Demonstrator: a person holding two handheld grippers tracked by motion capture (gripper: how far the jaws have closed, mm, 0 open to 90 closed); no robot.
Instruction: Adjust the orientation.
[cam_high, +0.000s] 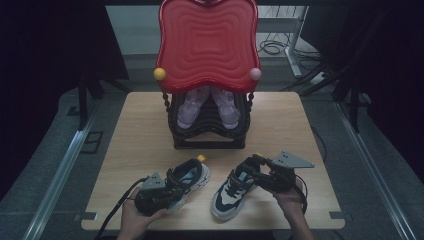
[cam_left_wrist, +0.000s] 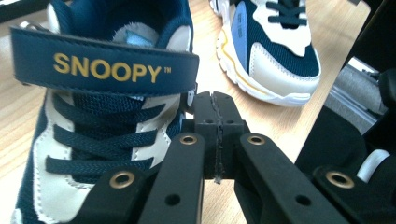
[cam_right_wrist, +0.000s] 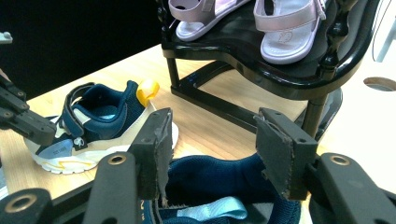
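At the left of the wooden tabletop (cam_high: 140, 130), the left gripper (cam_high: 172, 186) rests over the toe end of a navy-and-cream child's sneaker with a yellow heel tab (cam_high: 192, 176). In the left gripper view its black jaws are pressed flat together with nothing between them, just beside the laces and the navy strap lettered SNOOPY (cam_left_wrist: 105, 70), at the shoe's edge. The person's left hand (cam_high: 135, 215) holds this gripper from below.

In the middle, farther back, a black tiered shoe rack (cam_high: 207, 132) carries a pair of pale pink sandals (cam_high: 207, 107) under a red wavy-edged plastic tray top (cam_high: 207, 42).

To the right lies the matching navy-and-cream sneaker (cam_high: 230, 192), toe toward the person. The right gripper (cam_high: 257, 172) sits at its heel end, held by the right hand (cam_high: 290, 197). In the right gripper view the jaws stand apart, straddling the navy padded collar (cam_right_wrist: 210, 179) of that shoe; whether the pads press on it cannot be told.
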